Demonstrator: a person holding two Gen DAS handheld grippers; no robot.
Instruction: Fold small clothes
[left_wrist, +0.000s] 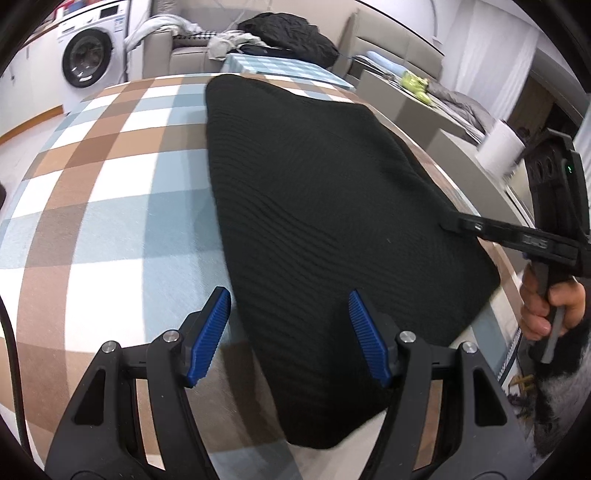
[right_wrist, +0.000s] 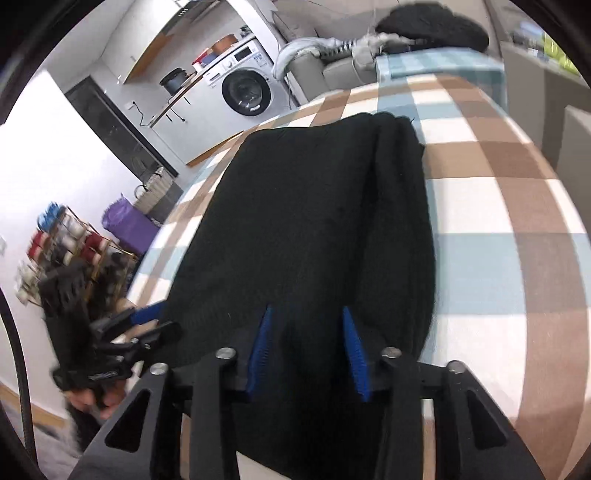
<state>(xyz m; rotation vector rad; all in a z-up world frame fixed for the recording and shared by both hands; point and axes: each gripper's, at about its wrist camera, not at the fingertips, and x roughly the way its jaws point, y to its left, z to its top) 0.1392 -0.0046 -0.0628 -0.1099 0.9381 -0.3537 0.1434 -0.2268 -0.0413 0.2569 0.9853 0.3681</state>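
A black ribbed knit garment (left_wrist: 325, 229) lies folded flat on the checked tablecloth (left_wrist: 110, 192); it also shows in the right wrist view (right_wrist: 306, 229). My left gripper (left_wrist: 290, 306) is open, its blue pads straddling the garment's near left edge just above the cloth. My right gripper (right_wrist: 308, 321) is open over the garment's near end, with cloth between the blue pads. From the left wrist view the right gripper (left_wrist: 454, 223) reaches onto the garment's right edge. The left gripper (right_wrist: 147, 325) shows blurred at the lower left of the right wrist view.
A washing machine (left_wrist: 92, 55) stands beyond the table. A sofa (left_wrist: 177, 48) behind holds a pile of dark and light clothes (left_wrist: 288, 33). A white paper roll (left_wrist: 502, 147) sits on a grey unit at right. A shelf of spools (right_wrist: 66, 243) and a purple bag (right_wrist: 129, 225) stand by the wall.
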